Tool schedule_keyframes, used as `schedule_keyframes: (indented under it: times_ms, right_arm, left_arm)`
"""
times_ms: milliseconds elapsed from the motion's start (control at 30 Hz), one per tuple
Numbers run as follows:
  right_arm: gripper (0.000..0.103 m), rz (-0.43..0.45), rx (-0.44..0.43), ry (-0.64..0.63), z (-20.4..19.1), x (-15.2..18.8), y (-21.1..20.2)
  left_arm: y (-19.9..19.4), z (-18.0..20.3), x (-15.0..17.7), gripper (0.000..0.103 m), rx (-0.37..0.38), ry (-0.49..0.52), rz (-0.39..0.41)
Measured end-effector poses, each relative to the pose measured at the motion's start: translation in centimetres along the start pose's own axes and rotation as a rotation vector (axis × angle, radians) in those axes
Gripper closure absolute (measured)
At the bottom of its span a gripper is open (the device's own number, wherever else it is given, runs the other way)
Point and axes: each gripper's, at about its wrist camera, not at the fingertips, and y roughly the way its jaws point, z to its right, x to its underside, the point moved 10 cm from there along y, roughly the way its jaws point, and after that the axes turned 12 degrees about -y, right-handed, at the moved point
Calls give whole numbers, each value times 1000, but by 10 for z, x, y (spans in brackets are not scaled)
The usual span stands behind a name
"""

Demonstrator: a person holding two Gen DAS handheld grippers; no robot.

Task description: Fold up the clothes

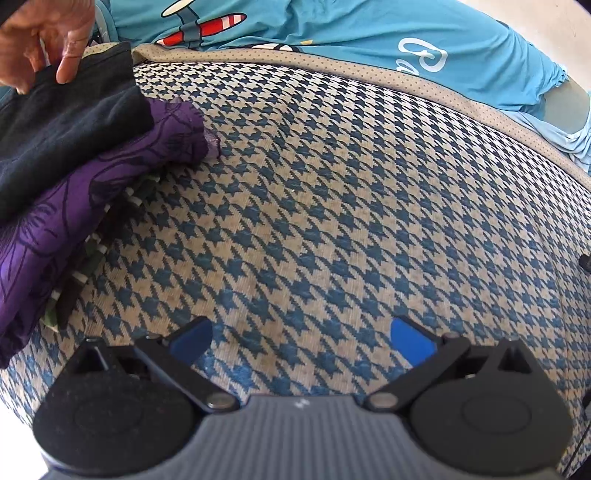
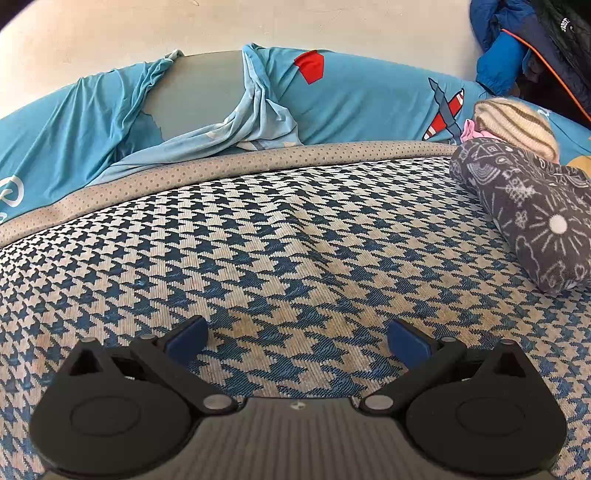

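1. The houndstooth mattress (image 2: 295, 240), woven in blue and cream, fills both wrist views and runs out from under the fingers of each gripper to a grey dotted edging band (image 2: 229, 162) far ahead of them.
2. Beyond that band lies a turquoise bedsheet (image 2: 354, 99) printed with red-and-white striped aeroplanes. It is rumpled and pulled back in one place, baring a plain grey surface (image 2: 199, 92). A pale wall (image 2: 110, 33) stands behind it.
3. In the right wrist view, a blue padded jacket (image 2: 509, 55) sits in the far corner, ahead and to the right of the fingers.
4. A rolled dark grey fleece with white doodle print (image 2: 524, 214) rests on the mattress to the right of the right gripper's fingers, well ahead of them. A cream striped knit (image 2: 517, 125) lies just behind it, with a scrap of pink cloth beside that.
5. In the left wrist view, a stack of folded clothes lies left of and ahead of the fingers: a black garment (image 1: 66, 136) on top, a purple flower-patterned one (image 1: 74, 221) under it, and a green-and-white striped edge at the bottom.
6. A bare hand (image 1: 48, 33) touches the black garment at the far left corner.
7. The left gripper (image 1: 301, 341) has its blue pads spread wide, with only mattress between them.
8. The right gripper (image 2: 297, 341) is likewise spread wide and holds nothing.
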Motion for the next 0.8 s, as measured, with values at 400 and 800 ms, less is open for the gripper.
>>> schedule_keyframes:
  times_ms: [400, 800]
  right_arm:
    - [0, 0, 0, 1, 0, 0, 0]
    - [0, 0, 0, 1, 0, 0, 0]
  left_arm:
    - [-8, 5, 4, 0, 47, 47, -28]
    - [-26, 33, 14, 0, 53, 155, 58]
